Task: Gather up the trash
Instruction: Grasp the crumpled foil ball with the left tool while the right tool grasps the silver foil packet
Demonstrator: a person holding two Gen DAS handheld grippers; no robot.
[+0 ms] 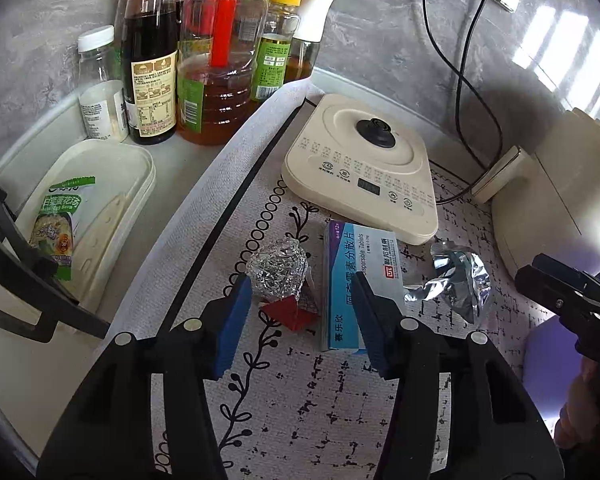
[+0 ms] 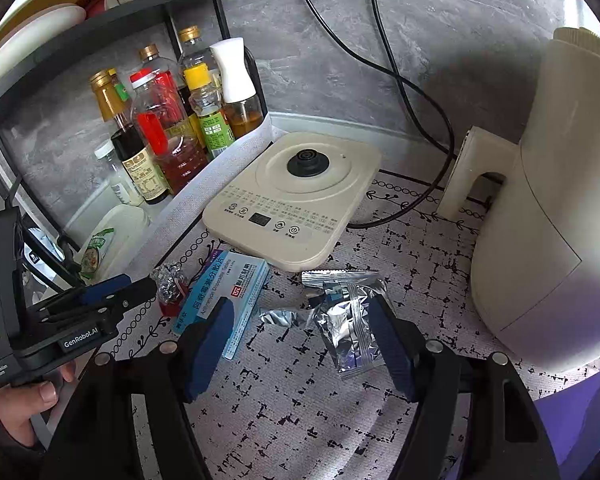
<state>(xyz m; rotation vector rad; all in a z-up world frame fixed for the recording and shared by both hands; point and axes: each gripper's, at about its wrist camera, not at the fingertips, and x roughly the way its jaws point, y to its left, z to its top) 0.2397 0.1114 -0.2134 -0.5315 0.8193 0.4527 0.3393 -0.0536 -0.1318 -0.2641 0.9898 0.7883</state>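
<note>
Right wrist view: cream appliance (image 2: 540, 208) at 3 o'clock on the table (image 2: 300, 400), which carries a patterned mat. Kettle base (image 2: 296, 196) at 12 o'clock, bottles (image 2: 172, 120) at 10 o'clock. Blue tablet box (image 2: 228, 292) lies flat below the base. Silver foil wrapper (image 2: 348, 320) sits between the right gripper (image 2: 300, 344) pads, pads apart and not pressing; nothing held.

Left wrist view: white tray (image 1: 100, 200) at 9 o'clock holds a green soup sachet (image 1: 60, 220). Crumpled foil ball (image 1: 278, 268) and red scrap (image 1: 288, 312) lie just beside the box, between the left gripper (image 1: 300, 308) fingers; jaws about half open, gripping nothing.
</note>
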